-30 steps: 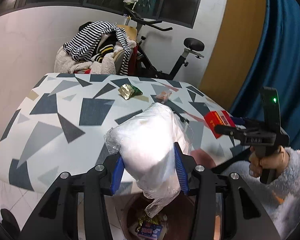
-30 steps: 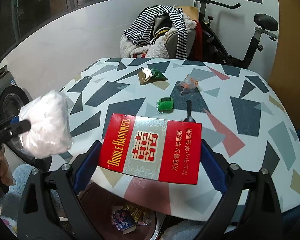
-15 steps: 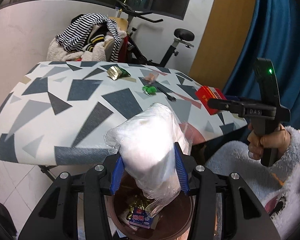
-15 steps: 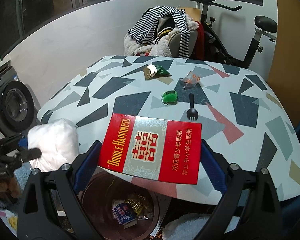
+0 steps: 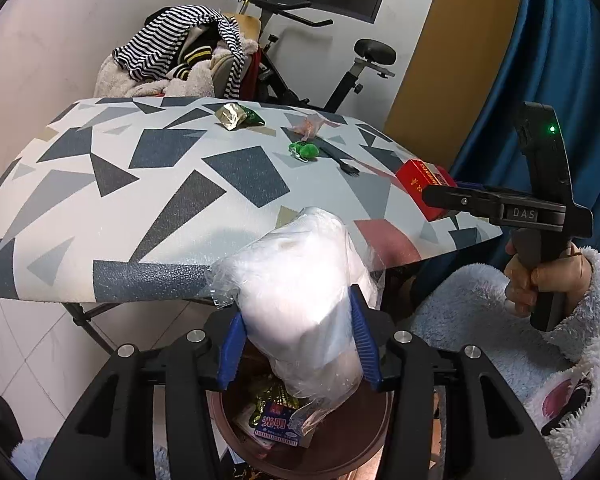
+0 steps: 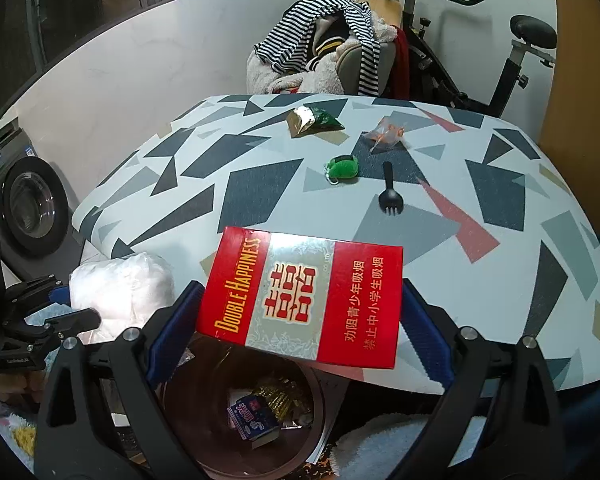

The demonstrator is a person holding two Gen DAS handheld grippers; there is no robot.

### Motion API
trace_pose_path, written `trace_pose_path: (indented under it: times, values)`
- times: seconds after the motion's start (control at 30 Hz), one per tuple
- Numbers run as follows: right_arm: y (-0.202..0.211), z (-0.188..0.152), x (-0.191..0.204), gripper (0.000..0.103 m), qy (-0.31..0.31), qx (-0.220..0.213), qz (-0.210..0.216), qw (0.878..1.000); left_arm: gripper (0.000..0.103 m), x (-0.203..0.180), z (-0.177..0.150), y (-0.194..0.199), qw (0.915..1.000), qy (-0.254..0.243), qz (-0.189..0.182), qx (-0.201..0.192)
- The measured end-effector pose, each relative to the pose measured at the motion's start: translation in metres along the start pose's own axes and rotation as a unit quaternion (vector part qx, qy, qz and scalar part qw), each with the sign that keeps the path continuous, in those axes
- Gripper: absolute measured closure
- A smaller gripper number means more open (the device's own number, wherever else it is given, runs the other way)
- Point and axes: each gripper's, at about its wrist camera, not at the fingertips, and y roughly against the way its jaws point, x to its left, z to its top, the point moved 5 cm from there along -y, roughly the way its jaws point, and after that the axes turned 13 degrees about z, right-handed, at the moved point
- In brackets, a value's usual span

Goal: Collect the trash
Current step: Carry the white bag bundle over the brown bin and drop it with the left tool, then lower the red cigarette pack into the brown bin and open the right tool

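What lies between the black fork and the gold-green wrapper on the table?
A small green item lies between the fork and the wrapper, seen in the right wrist view.

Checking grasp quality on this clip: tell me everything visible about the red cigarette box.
The red cigarette box is a flat rectangular carton, seemingly glossy card, red with a silver centre panel, gold "Double Happiness" lettering and Chinese text. It looks intact and closed. The right gripper clamps it by its two short ends between blue pads, broad face towards the camera, slightly tilted. It hangs off the table, above the brown bin, touching nothing else.
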Motion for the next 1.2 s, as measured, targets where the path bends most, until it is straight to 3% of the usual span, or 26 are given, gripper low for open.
trace_pose_path:
  times: [0.13,0.2,0.27,0.37,0.87,1.2]
  values:
    - [-0.002,-0.003,0.001,0.010,0.000,0.001,0.002,1.000,0.050,-0.003,0.000,0.000,1.0000,-0.004,-0.001,0.002]
    - [-0.002,-0.004,0.002,0.010,-0.001,0.002,0.003,1.000,0.044,-0.005,0.000,0.002,1.0000,-0.004,-0.006,-0.002]
    - [-0.001,-0.005,0.002,0.010,-0.001,0.002,0.003,1.000,0.030,-0.005,0.001,0.005,1.0000,-0.005,0.001,-0.008]
    - [-0.001,-0.008,0.005,0.010,-0.001,0.002,0.005,1.000,0.024,-0.002,0.006,0.014,0.9994,0.000,0.012,-0.032]
    - [-0.013,-0.026,0.026,0.010,0.027,0.027,0.023,0.999,0.022,0.030,0.018,0.035,0.9953,0.063,0.023,-0.070]
    - [-0.025,-0.041,0.037,0.010,0.037,0.051,0.034,0.997,0.015,0.036,0.024,0.043,0.9934,0.048,0.061,-0.085]
